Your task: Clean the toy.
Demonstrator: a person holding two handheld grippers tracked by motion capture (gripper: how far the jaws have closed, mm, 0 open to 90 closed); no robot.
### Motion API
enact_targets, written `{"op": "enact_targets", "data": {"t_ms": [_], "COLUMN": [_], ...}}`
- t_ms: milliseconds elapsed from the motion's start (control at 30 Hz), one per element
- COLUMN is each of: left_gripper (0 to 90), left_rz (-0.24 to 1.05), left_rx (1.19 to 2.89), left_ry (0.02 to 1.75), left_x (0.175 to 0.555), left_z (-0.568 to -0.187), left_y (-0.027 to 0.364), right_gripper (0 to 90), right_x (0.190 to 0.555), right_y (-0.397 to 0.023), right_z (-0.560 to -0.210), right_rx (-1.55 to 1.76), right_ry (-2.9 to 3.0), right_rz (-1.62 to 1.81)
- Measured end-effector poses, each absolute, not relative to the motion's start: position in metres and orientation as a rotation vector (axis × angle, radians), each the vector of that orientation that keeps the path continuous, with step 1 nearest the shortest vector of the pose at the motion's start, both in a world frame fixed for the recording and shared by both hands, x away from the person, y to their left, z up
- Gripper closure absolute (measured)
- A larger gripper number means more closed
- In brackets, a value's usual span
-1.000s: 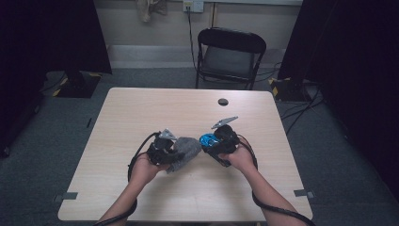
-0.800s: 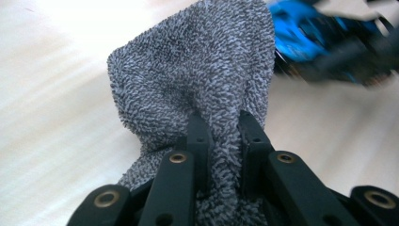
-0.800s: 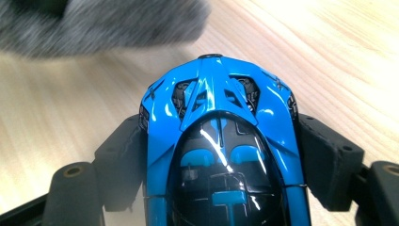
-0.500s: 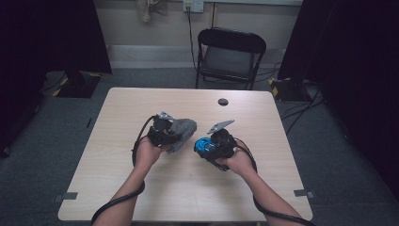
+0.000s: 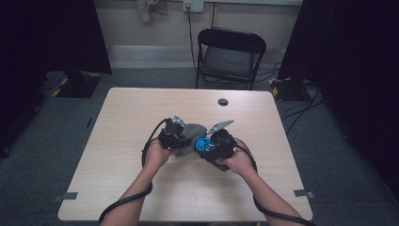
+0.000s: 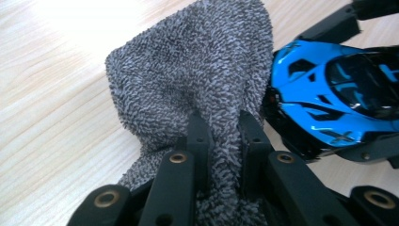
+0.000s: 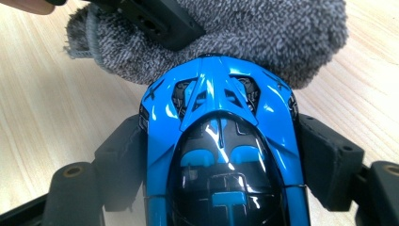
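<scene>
Back against glossy blue toy car [image 7: 221, 141], seemingly touching: grey cloth [image 6: 197, 75].

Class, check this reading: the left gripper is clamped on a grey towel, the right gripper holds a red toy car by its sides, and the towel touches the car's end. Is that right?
One detail is wrong: the toy car is blue, not red, as the right gripper view shows. The rest stands: the left gripper is clamped on the grey towel, the right gripper holds the car by its sides, and the towel touches the car's end.

Your right gripper [image 7: 219, 155] has the blue toy car [image 7: 221, 141] clamped by its sides, nose seemingly touching the grey towel [image 7: 263, 33] on the wooden table [image 7: 51, 113].
</scene>
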State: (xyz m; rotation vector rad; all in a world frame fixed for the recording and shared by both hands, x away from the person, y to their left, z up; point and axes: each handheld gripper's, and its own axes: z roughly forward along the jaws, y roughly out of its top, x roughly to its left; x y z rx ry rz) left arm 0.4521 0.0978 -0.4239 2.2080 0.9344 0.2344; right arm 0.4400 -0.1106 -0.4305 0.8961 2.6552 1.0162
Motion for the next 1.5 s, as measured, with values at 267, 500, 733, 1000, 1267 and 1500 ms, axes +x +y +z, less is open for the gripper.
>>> {"op": "enact_targets", "data": {"t_ms": [267,500,733,1000,1267,1500], "left_gripper": [78.7,78.7,78.7,78.6,78.3,77.9], "left_rz": [0.209,0.185,0.164,0.115,0.113,0.164], "left_rx": [2.226,2.234,2.248,2.255,2.205,2.132], "left_ry": [0.897,0.874,0.845,0.818,0.880,0.957], "left_x": [0.445,0.437,0.424,0.414,0.416,0.438], "left_z": [-0.420,-0.420,-0.421,-0.425,-0.417,-0.402], "left_y": [0.097,0.098,0.097,0.100,0.130,0.139], "right_gripper": [24.7,24.7,24.7,24.7,24.7,24.6], "right_x": [0.443,0.448,0.452,0.456,0.456,0.450], "right_y": [-0.111,-0.116,-0.118,-0.117,-0.122,-0.112], "right_z": [-0.432,-0.435,-0.436,-0.440,-0.441,-0.439], "right_rx": [0.911,0.941,0.971,0.992,1.007,0.960], "right_ry": [2.651,2.641,2.626,2.617,2.619,2.635], "right_rz": [1.001,0.995,0.983,0.975,0.994,1.018]}}
